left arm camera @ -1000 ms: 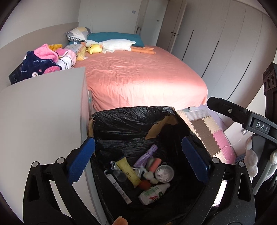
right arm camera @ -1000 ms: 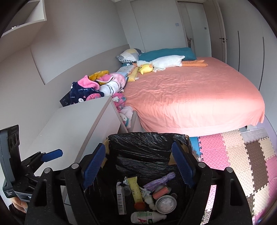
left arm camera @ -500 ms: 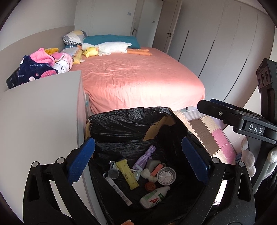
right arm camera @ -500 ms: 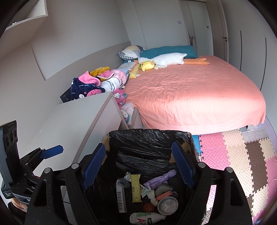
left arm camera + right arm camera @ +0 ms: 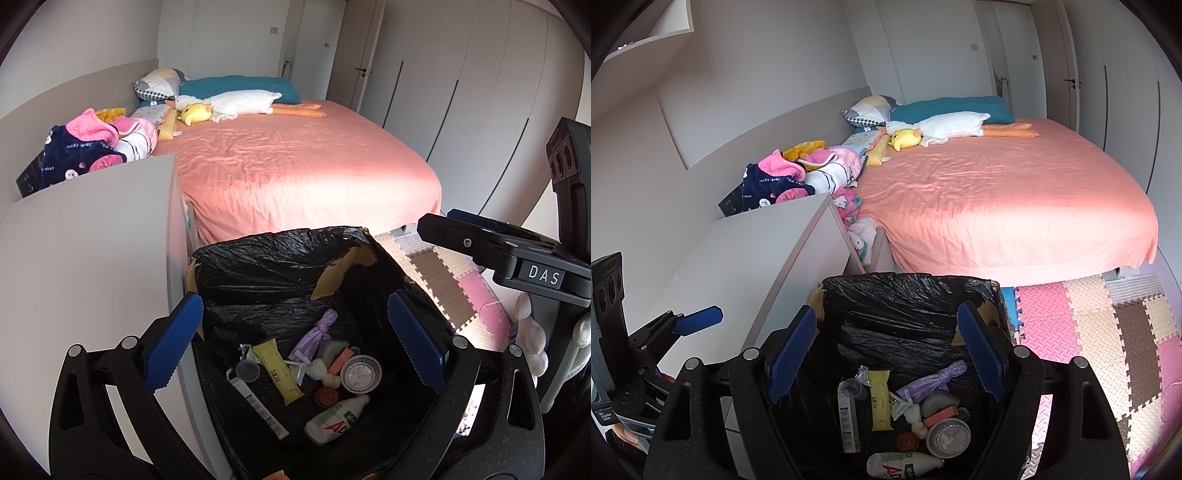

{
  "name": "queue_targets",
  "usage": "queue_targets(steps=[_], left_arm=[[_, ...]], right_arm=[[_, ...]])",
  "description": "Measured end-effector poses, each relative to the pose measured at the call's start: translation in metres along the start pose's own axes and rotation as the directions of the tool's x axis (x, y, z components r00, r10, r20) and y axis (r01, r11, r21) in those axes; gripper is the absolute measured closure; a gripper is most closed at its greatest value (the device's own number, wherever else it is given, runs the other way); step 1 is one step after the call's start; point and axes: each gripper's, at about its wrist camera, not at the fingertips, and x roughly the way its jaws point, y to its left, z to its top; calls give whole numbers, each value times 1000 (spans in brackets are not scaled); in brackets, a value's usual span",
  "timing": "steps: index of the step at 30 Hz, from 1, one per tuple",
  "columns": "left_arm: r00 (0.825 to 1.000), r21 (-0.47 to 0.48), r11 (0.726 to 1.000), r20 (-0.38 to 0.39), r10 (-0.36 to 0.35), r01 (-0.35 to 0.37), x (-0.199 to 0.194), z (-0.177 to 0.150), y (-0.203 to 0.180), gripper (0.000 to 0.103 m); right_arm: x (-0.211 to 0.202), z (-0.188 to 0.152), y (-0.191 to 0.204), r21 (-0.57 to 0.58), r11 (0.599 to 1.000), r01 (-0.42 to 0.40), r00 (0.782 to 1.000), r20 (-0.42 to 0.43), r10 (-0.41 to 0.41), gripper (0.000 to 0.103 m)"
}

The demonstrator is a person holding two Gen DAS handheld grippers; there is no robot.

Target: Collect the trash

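The trash bin point(image 5: 280, 266), a box lined with a black bag, stands on the floor at the near foot of the bed, just right of a white cabinet point(image 5: 85, 251). Inside on the bottom lie a white bottle point(image 5: 334, 419) with red and green print nearest, a red cap point(image 5: 326, 397) and a round foil cup point(image 5: 361, 377) beside it, a yellow tube point(image 5: 279, 371), a knotted purple bag point(image 5: 316, 334), a long white tube point(image 5: 258, 406) at the left and a small clear cup point(image 5: 247, 370).

The left gripper point(image 5: 295, 343) hangs over the bin's mouth, jaws spread wide and empty. The right gripper point(image 5: 886, 347) hovers likewise, jaws wide apart, holding nothing.

Beyond is the bed point(image 5: 295, 173) with its pink sheet, a white plush goose point(image 5: 236, 103) and teal pillow point(image 5: 240, 83) at the far end. Foam floor mats point(image 5: 1108, 332) lie to the right.
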Motion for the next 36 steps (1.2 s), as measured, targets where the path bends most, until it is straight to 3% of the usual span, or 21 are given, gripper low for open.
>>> queue_targets(steps=[18, 36], left_arm=[[1000, -23, 1000, 17, -17, 18, -4, 0, 3, 6], [1000, -7, 1000, 22, 9, -9, -5, 0, 0, 6]], right_arm=[[0, -1, 0, -1, 1000, 2, 1000, 0, -2, 24], [1, -2, -1, -2, 1000, 2, 1000, -3, -2, 24]])
